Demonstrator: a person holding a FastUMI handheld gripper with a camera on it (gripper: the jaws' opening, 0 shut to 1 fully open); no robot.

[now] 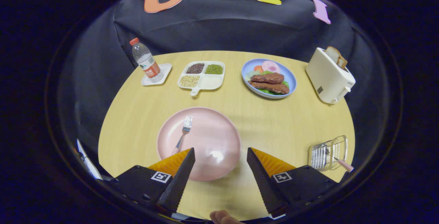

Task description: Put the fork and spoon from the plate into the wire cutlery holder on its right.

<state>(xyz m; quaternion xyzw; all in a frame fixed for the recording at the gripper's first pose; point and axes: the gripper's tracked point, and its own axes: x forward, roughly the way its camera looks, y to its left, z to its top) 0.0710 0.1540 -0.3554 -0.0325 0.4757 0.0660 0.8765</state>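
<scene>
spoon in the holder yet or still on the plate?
In the holder, it seems: a pink handle sticks out of the wire holder. On the plate lies the fork alone. Gripper open above the plate's near edge.

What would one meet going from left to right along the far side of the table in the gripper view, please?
Water bottle on its coaster → divided tray of beans → blue plate of food → toaster. The gripper is open.
</scene>
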